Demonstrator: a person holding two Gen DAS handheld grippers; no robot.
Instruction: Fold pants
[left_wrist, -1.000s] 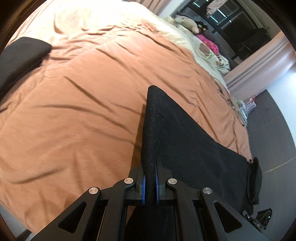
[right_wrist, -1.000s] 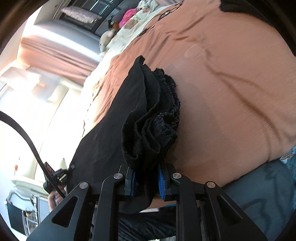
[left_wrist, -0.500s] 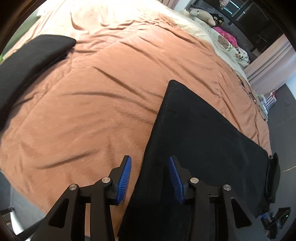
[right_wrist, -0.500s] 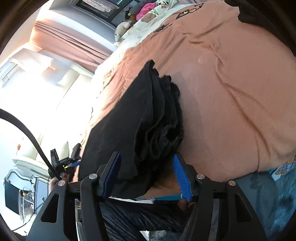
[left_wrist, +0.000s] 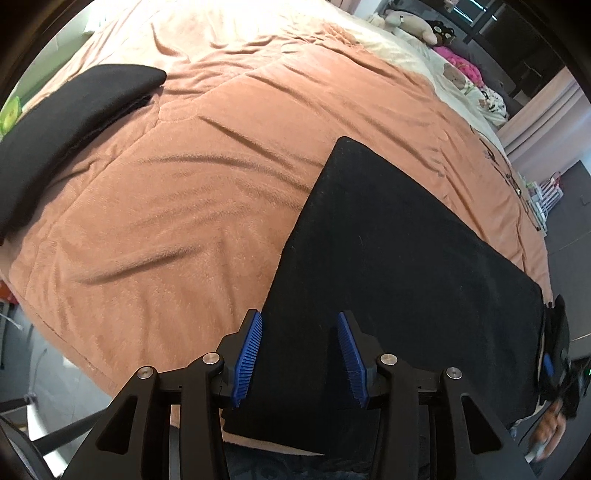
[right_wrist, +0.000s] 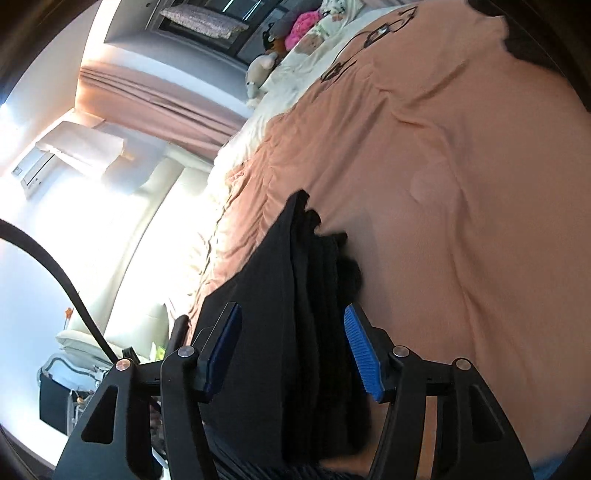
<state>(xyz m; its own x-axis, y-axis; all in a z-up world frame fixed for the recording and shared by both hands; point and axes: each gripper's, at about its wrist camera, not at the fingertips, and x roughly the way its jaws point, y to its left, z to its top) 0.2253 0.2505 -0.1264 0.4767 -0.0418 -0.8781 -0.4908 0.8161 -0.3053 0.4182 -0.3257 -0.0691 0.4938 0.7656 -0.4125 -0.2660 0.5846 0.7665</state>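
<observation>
bed (left_wrist: 177, 229): orange quilt; black pants (left_wrist: 388, 258) flat near edge; second dark folded garment (left_wrist: 66, 118) far left

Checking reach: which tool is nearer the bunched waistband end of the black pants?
Right. The right tool straddles the bunched waistband end; the left tool is over the flat opposite end of the black pants.
</observation>
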